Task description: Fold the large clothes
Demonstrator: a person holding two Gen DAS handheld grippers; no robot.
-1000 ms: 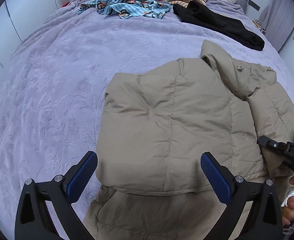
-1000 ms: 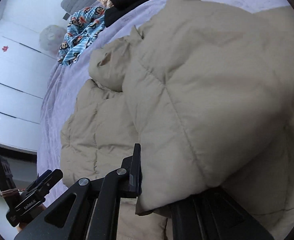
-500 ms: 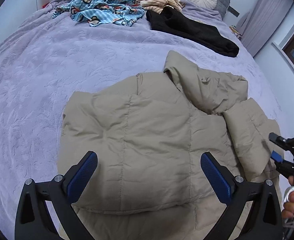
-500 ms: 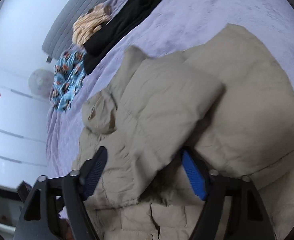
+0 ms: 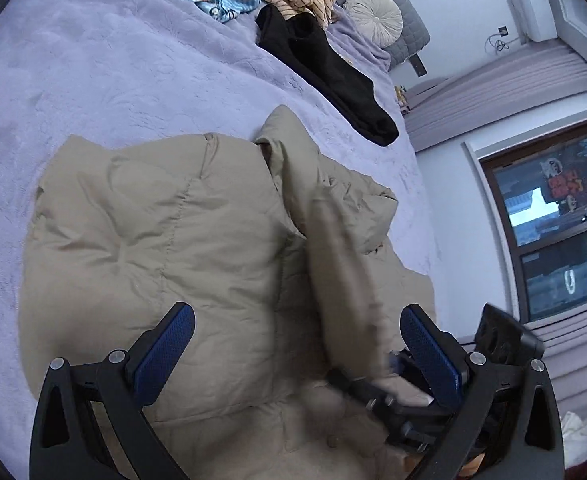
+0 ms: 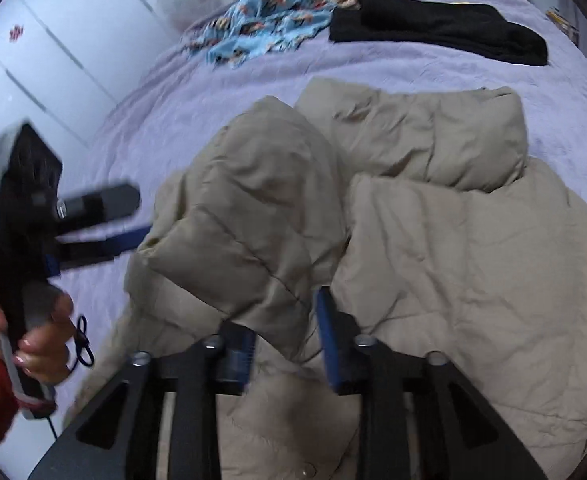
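In the left wrist view, the left gripper (image 5: 293,340) has its jaws wide apart and nothing is pressed between them. The beige puffer jacket (image 5: 153,240) lies on the purple bedspread (image 5: 93,80), just ahead of and under the jaws. A folded sleeve (image 5: 345,264) runs between the two blue pads toward the right pad, and there the right gripper (image 5: 389,384) is blurred, partly hidden behind that pad.

In the right wrist view, the right gripper (image 6: 285,340) has just been opening its jaws. A fold of the jacket (image 6: 453,260) lies between the pads, but whether they press on it I cannot tell. To the left of the jaws a hand (image 6: 33,332) holds the left gripper (image 6: 129,220) over the bedspread (image 6: 253,80). Far ahead lie a black garment (image 6: 445,28) and a blue patterned cloth (image 6: 261,20).
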